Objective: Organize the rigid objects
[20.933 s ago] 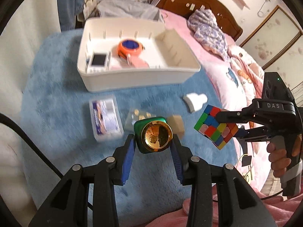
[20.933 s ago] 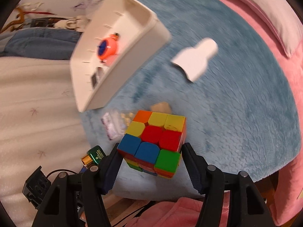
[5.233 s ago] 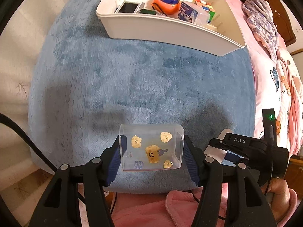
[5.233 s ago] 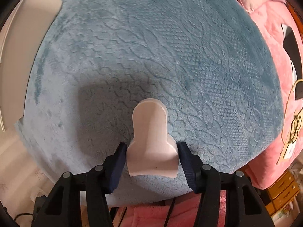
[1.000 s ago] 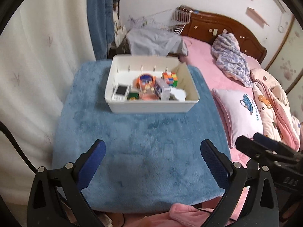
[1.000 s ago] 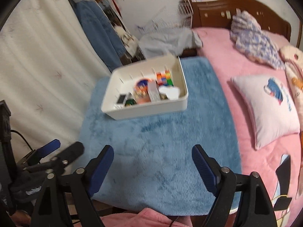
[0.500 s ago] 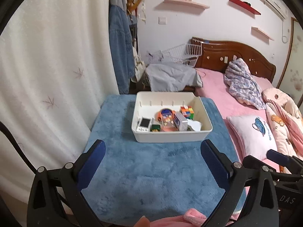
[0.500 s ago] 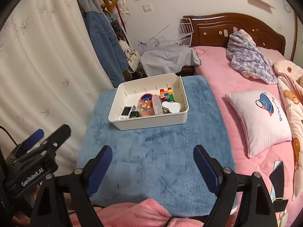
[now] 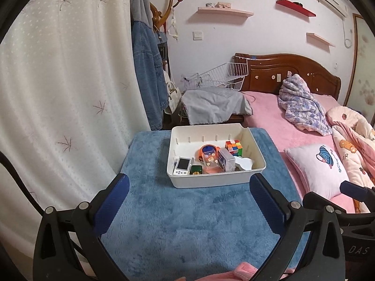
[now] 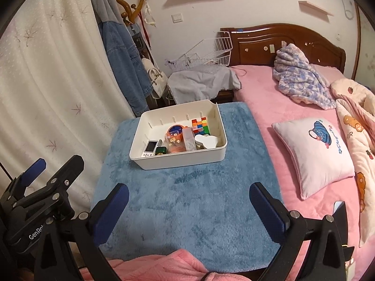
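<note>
Holding nothing, your left gripper (image 9: 187, 199) and right gripper (image 10: 188, 201) both hang with jaws spread wide above the blue mat (image 9: 187, 222), well short of the white bin (image 9: 211, 180). Inside the bin sit the puzzle cube (image 9: 233, 148), an orange tape measure (image 9: 207, 150), a small handheld game (image 9: 182, 165) — all packed toward its near wall.

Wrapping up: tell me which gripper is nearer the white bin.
Left, slightly: the left gripper faces the white bin squarely, apart from it; the right gripper sits back, to its right.
</note>
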Action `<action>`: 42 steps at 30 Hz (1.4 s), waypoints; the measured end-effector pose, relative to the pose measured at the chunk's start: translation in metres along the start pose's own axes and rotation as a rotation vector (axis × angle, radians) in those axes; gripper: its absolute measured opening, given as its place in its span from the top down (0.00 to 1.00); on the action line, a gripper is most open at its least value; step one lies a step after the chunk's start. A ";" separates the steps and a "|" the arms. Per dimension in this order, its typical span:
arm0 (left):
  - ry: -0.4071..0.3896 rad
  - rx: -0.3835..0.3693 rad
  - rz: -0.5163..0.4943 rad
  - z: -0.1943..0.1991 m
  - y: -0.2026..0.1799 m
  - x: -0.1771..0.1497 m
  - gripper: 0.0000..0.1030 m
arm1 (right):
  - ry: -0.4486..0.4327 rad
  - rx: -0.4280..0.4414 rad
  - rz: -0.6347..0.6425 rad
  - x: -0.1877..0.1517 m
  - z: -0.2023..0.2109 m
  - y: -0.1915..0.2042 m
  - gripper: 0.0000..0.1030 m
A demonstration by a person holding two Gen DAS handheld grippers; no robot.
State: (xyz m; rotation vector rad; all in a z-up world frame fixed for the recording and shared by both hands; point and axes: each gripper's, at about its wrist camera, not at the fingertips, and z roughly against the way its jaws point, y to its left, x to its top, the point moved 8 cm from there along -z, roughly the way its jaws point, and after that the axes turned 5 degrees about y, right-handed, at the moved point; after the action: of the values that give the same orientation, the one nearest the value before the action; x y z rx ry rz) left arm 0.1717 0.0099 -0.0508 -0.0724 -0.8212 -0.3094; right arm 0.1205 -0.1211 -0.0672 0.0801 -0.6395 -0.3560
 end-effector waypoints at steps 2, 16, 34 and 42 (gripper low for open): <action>0.007 0.001 -0.001 -0.002 -0.001 0.000 0.01 | 0.007 0.002 -0.003 0.000 -0.001 0.000 0.00; 0.053 -0.012 -0.010 -0.014 -0.003 -0.007 0.01 | 0.049 0.008 -0.020 -0.002 -0.011 -0.004 0.00; 0.092 -0.018 -0.024 -0.023 -0.004 -0.007 0.01 | 0.085 0.000 -0.033 -0.004 -0.018 -0.005 0.00; 0.163 -0.045 -0.017 -0.035 -0.004 -0.016 0.01 | 0.156 -0.033 -0.039 -0.014 -0.027 -0.005 0.00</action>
State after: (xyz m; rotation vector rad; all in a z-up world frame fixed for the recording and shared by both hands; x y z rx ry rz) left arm 0.1848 0.0037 -0.0863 -0.0806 -0.6532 -0.3454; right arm 0.1248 -0.1217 -0.0979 0.0874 -0.4783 -0.3938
